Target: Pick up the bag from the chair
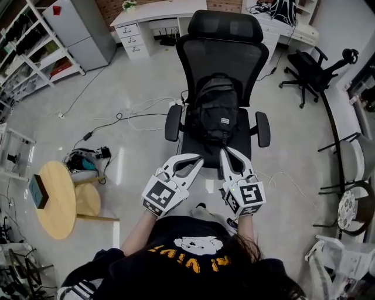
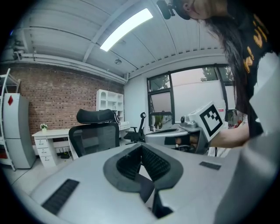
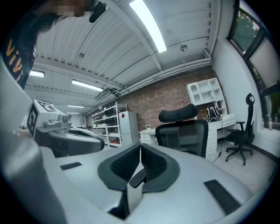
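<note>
Both tongs are clenched and empty: the left tongs [image 1: 197,159] and right tongs [image 1: 225,152] hang just in front of the chair's seat edge, pads pressed together with nothing between them. The black backpack [image 1: 218,111] stands on the seat of the black office chair [image 1: 225,26], leaning against its backrest, between the two armrests.

The step in hand looks like the approach. To do it well, the jaws should probably be spread before either tool reaches the seat, since closed tips would only push the fabric. The carry loop at the top of the backpack, up against the backrest, seems the soundest hold; a fold of soft cloth would likely slip. Because the chair probably rolls and swivels, lifting straight up and then out over the seat's front edge should be safer than dragging, which could catch a strap on an armrest.

Only the head view shows the backpack, along with loose cables [image 1: 126,117] on the floor left of the chair and a white desk [image 1: 155,14] behind it. Neither gripper view shows the backpack; the tool bodies hide the seat, leaving just the chair's backrest and headrest. Those views do confirm the meeting pads of the left tongs [image 2: 141,146] and right tongs [image 3: 140,146], and add the brick wall [image 3: 170,98] behind the chair.
</note>
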Motion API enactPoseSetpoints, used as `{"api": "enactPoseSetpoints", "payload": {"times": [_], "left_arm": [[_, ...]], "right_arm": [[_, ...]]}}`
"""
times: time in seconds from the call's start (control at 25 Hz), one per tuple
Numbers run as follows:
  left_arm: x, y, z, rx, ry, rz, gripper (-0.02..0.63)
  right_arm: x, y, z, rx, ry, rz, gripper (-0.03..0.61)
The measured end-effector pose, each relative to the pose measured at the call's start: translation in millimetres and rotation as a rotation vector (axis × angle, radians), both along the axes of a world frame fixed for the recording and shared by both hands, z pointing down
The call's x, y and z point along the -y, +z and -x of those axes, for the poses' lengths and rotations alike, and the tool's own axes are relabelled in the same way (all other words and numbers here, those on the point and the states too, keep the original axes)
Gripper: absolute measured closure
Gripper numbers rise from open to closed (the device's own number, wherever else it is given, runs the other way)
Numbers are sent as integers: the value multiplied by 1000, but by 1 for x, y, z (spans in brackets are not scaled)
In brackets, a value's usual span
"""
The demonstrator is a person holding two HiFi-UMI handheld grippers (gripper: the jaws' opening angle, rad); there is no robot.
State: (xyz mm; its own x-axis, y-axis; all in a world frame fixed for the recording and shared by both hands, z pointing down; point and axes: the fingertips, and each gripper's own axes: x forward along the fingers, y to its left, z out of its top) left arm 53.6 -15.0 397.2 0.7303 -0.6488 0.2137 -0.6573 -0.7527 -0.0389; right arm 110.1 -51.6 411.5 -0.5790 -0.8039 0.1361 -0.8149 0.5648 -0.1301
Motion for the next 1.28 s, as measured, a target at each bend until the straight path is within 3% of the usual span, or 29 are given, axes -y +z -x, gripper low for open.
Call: {"api": "enactPoseSetpoints", "payload": {"times": [0.28, 0.56, 0.92, 1.28], "left_arm": [[4, 12, 11, 23, -12, 23, 606], [45, 18, 6, -2, 15, 32, 606], [132, 20, 6, -32, 98, 25, 606], [209, 31, 29, -34, 132, 46, 606]], "right_arm": [[3, 16, 3, 6, 1, 27, 575], [34, 20, -6, -19, 27, 29, 575], [122, 32, -9, -70, 81, 47, 575], [214, 62, 4, -176, 75, 92, 575]]}}
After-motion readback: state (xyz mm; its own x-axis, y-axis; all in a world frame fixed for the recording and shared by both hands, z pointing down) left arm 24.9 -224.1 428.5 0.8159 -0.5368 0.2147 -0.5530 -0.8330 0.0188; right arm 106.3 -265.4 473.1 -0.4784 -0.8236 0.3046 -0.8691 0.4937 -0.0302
